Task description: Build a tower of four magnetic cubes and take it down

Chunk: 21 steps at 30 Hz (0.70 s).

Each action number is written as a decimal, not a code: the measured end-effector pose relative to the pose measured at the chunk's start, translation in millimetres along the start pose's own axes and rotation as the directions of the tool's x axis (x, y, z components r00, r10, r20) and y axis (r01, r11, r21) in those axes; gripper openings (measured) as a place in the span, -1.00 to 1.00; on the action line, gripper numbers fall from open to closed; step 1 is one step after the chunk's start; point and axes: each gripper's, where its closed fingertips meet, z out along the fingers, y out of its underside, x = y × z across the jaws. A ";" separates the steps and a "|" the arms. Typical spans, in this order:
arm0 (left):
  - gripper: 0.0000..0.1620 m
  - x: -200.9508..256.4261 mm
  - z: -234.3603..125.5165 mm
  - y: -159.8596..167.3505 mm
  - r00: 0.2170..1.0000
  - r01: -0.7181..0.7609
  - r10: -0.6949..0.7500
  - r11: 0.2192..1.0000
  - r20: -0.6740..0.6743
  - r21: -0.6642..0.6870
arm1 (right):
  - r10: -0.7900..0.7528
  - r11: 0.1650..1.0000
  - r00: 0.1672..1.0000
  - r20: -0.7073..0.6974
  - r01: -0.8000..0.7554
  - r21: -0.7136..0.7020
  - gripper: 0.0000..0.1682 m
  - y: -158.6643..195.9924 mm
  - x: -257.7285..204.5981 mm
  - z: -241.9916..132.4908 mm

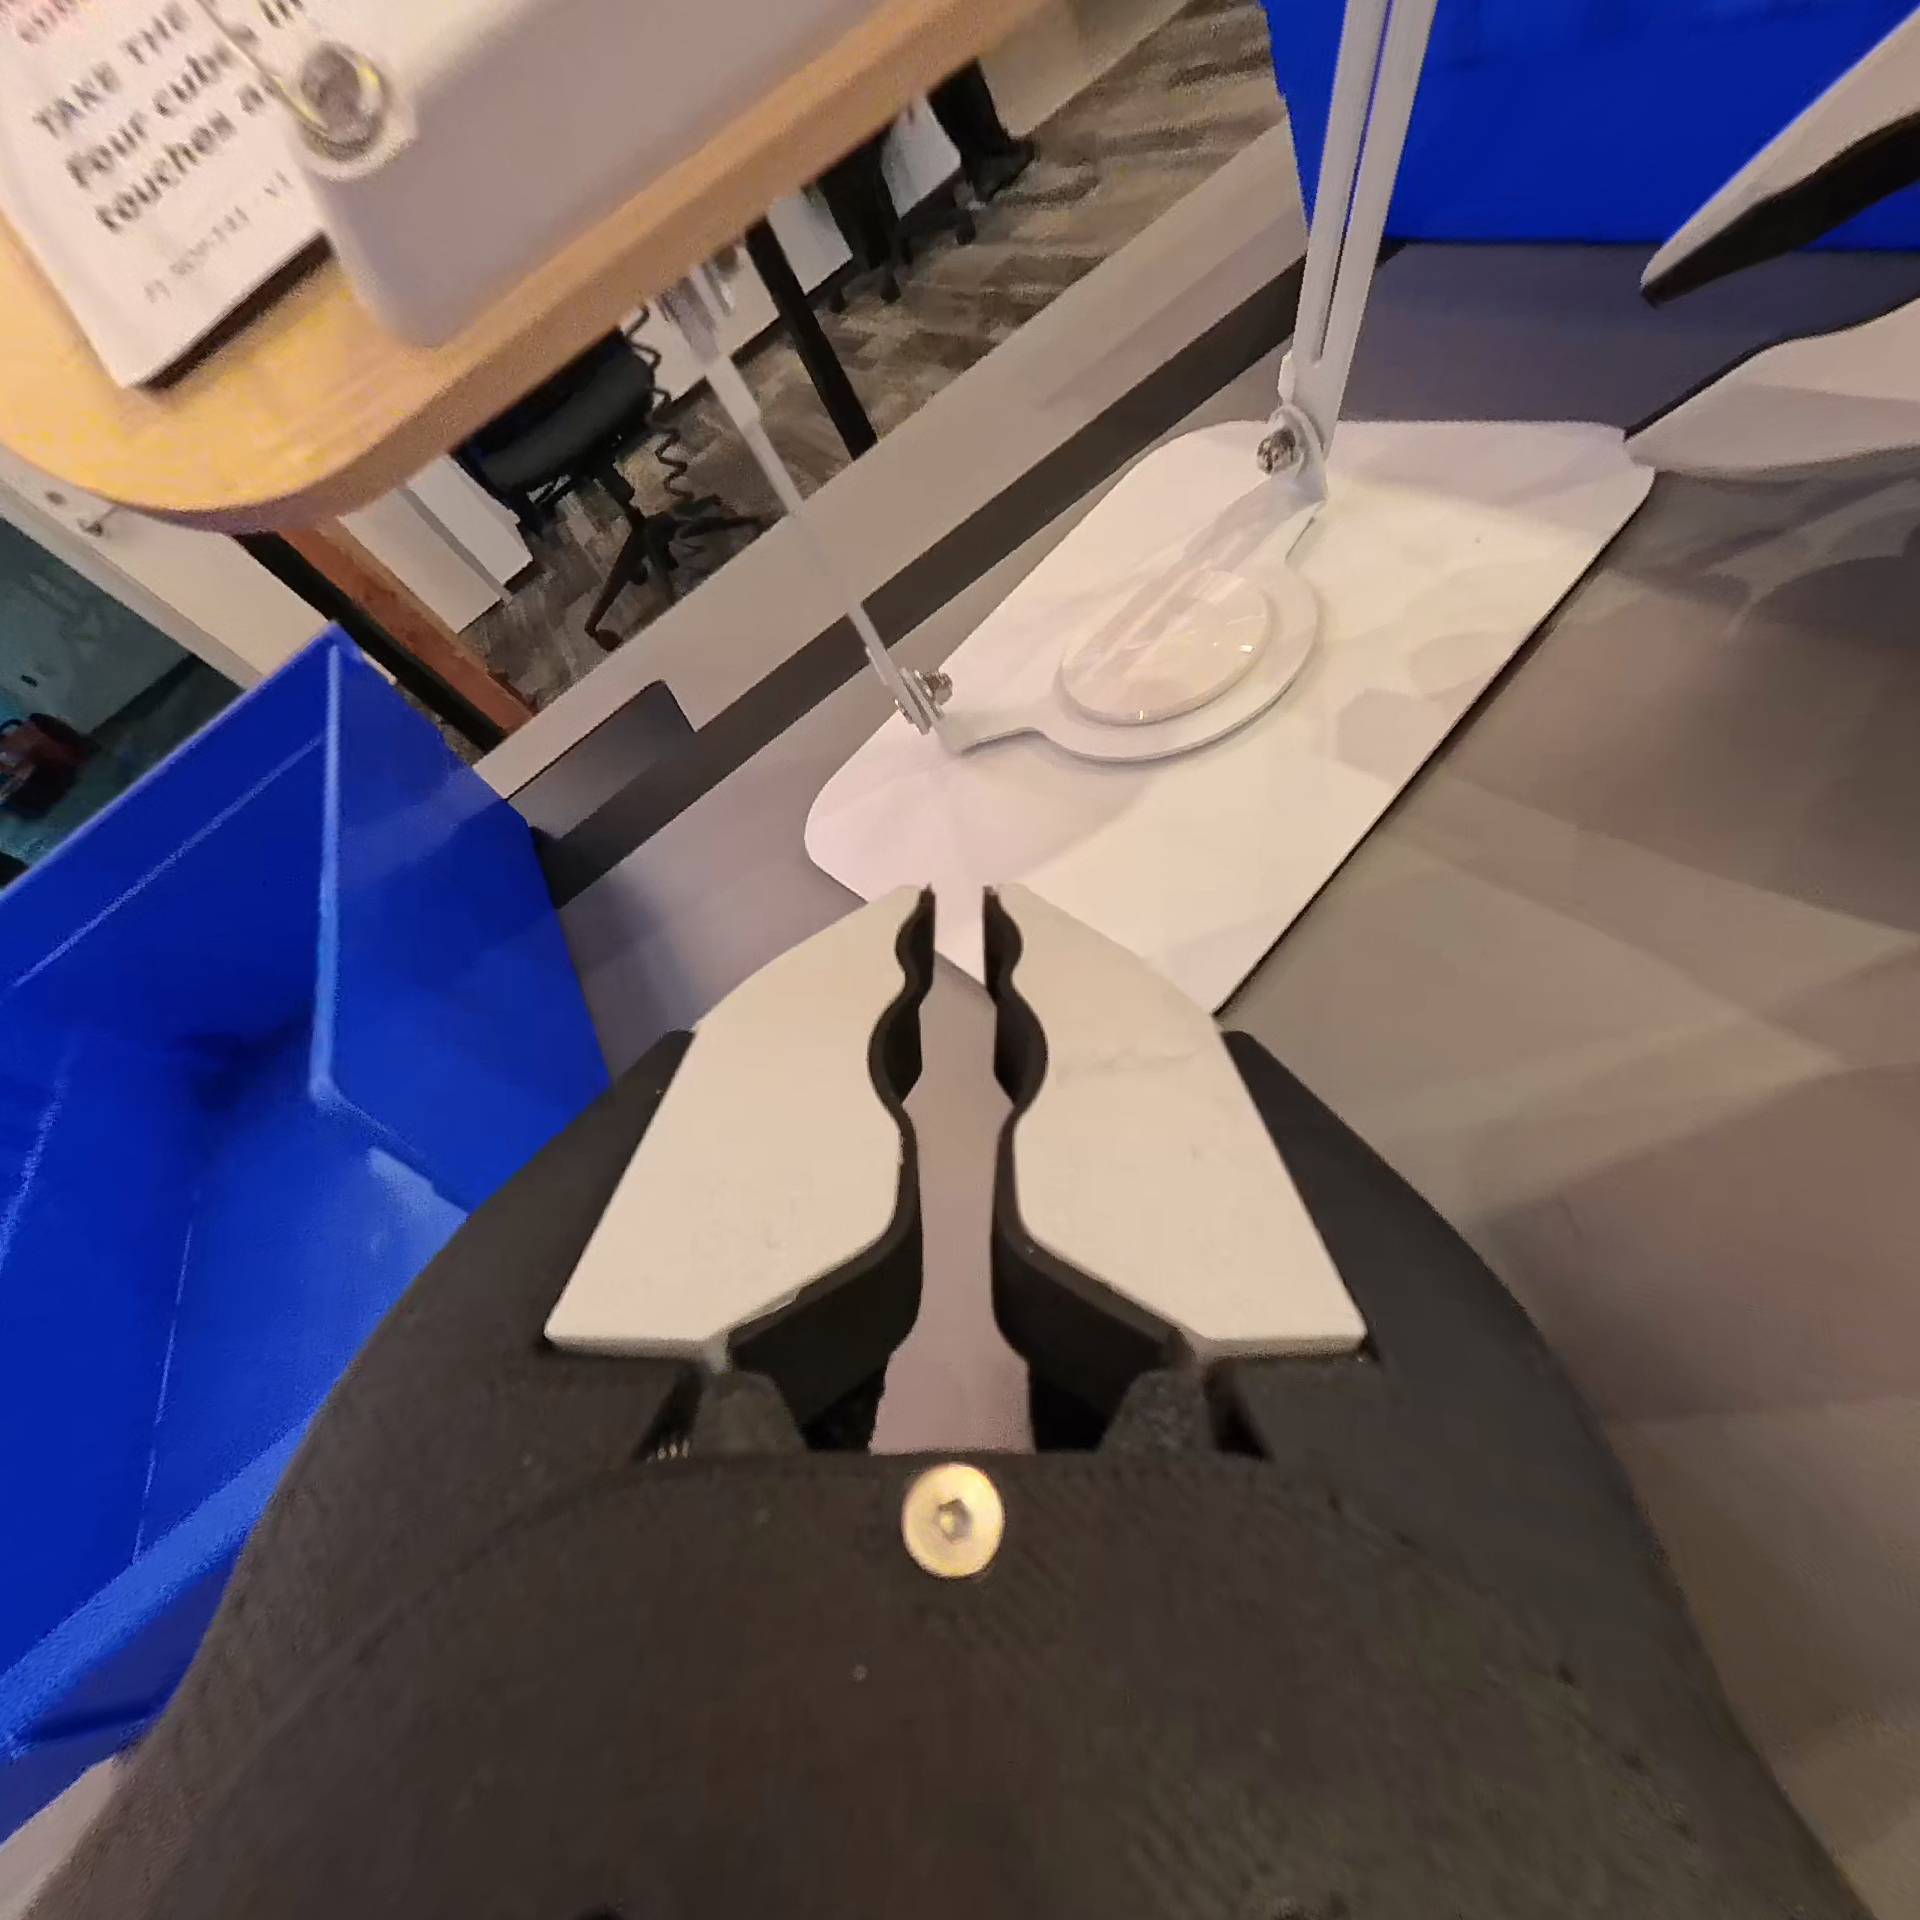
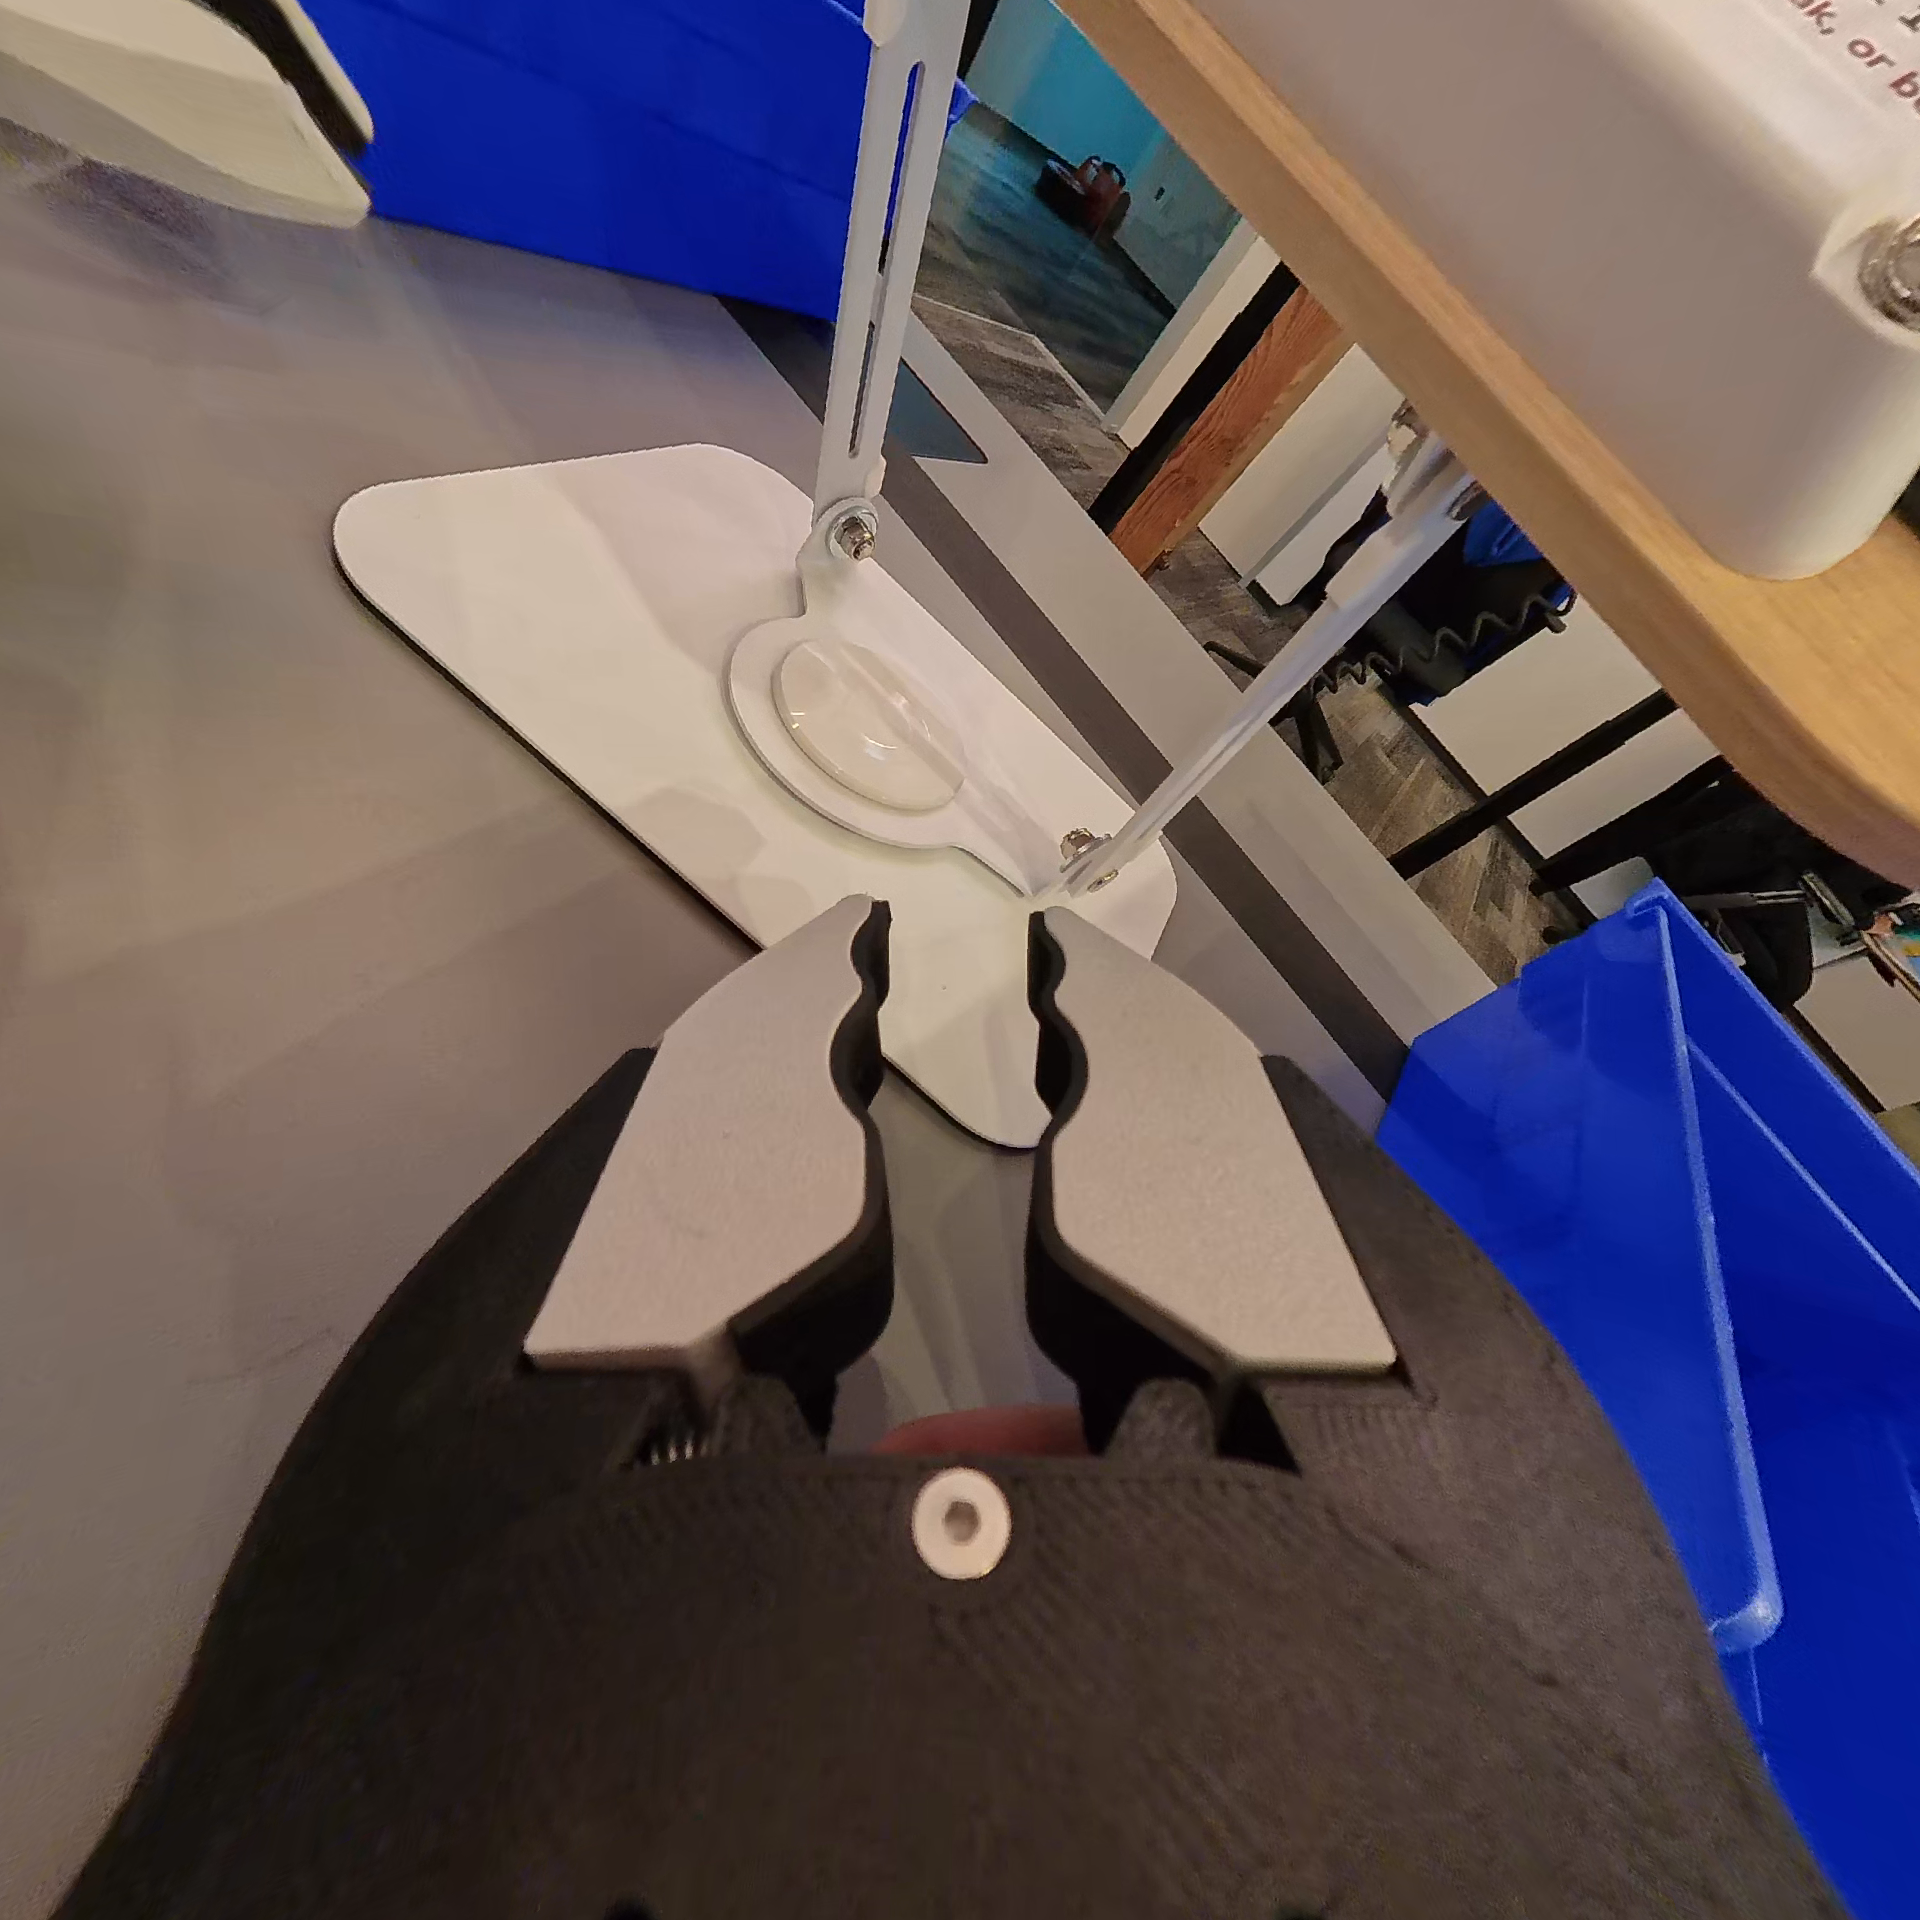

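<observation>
No magnetic cube shows in either view. My left gripper [image 1: 957,894] hovers over the grey table [image 1: 1558,1143], its white fingers almost together with a thin slit between them, and holds nothing. Its tips point at the near corner of a white base plate [image 1: 1403,675]. My right gripper [image 2: 961,914] is open a little and empty, with its tips over the near end of the same plate [image 2: 540,582]. A small reddish shape [image 2: 966,1429] shows under the base of the right fingers. I cannot tell what it is.
Thin white arms [image 1: 1340,208] rise from a clear round disc [image 1: 1164,665] on the plate. A blue bin [image 1: 229,1039] stands at the left, another [image 2: 1662,1195] at the right. A wooden shelf [image 1: 312,416] with a white box hangs overhead. A white, black-edged part [image 1: 1787,187] sits at the far right. My hands' fingertips stand some 15 cm from each other. It is some 11 cm from my right tips to the clear round disc [image 1: 1164,665].
</observation>
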 end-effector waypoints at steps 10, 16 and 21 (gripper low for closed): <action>-0.44 56.6 -30.6 -31.0 0.870 0.106 -0.011 0.981 -0.493 0.164 | 0.008 1.000 1.000 0.001 -0.008 -0.001 -0.70 -0.1 0.5 0.3; -0.28 87.2 -64.0 -54.7 0.700 0.232 0.009 0.943 -0.714 0.240 | 0.009 1.000 1.000 0.002 -0.009 -0.001 -0.70 0.0 0.5 0.4; -0.31 92.2 -80.1 -64.2 0.639 0.278 0.042 0.918 -0.768 0.281 | 0.009 1.000 1.000 0.004 -0.009 -0.002 -0.70 0.2 0.2 0.6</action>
